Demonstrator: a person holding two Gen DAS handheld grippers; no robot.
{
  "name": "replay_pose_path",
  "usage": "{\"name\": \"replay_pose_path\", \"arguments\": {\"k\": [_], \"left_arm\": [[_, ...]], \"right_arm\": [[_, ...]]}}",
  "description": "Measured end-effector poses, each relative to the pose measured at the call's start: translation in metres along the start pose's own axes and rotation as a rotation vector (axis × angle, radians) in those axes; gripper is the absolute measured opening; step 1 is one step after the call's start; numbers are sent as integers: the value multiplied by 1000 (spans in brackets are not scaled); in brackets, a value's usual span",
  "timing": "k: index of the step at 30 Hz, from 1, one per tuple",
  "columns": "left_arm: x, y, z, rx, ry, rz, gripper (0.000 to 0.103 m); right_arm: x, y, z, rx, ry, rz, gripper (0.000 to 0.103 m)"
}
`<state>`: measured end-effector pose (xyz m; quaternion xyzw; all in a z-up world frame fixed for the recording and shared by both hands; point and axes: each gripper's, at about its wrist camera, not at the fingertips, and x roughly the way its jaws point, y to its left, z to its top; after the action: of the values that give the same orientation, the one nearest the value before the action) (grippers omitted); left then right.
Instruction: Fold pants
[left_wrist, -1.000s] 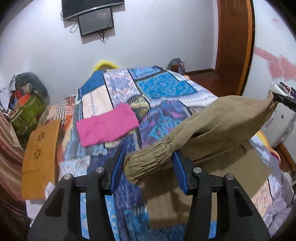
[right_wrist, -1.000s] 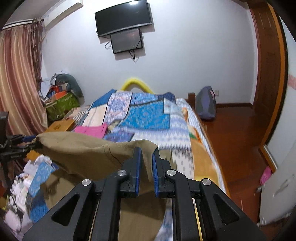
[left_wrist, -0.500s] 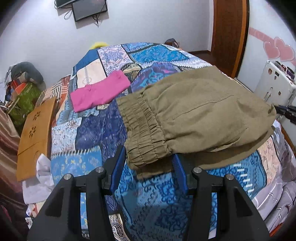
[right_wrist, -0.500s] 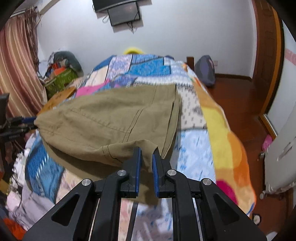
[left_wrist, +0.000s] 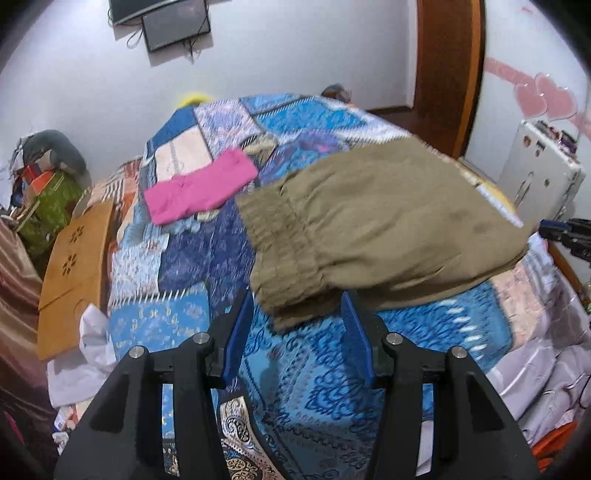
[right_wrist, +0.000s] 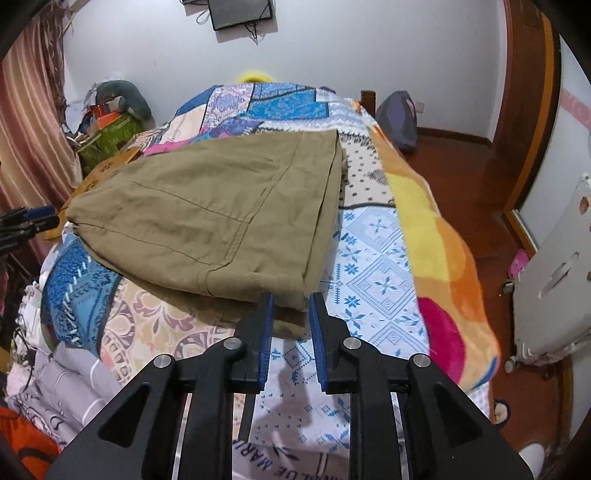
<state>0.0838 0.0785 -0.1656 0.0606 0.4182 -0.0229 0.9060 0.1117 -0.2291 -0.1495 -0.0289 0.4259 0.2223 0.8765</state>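
The olive-brown pants lie folded flat on the patchwork bedspread, elastic waistband toward the left gripper. My left gripper is open, its blue pads on either side of the waistband corner and apart from it. In the right wrist view the pants lie with their folded hem end toward me. My right gripper is open a little, with the hem corner between its tips. The left gripper also shows at the left edge of the right wrist view.
A folded pink garment lies farther back on the bed. A wooden board leans at the bed's left side. A white case stands right of the bed, and a dark bag sits on the wooden floor.
The pants came down from the air onto the bed, folded over. The right gripper, shut on the hem before, has opened. Both grippers have drawn back slightly.
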Motion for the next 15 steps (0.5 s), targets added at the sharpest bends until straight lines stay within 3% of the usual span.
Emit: {"name": "replay_pose_path", "arguments": {"k": [5,8,12,15], "left_arm": [[-2,-28,18,107,-20,-16,51],[7,-46,30,134,2,-72,51],[28,-67,46,141,13,-102,51],[53,-73,52,107,67,-138,51]], "right_arm": [[-11,24,10,-43,-51,48,34],[-6,43,19,-83,-64,85,42],[14,68,32,-106,-67,146,42],[39,81,39,-77,-50,201,42]]}}
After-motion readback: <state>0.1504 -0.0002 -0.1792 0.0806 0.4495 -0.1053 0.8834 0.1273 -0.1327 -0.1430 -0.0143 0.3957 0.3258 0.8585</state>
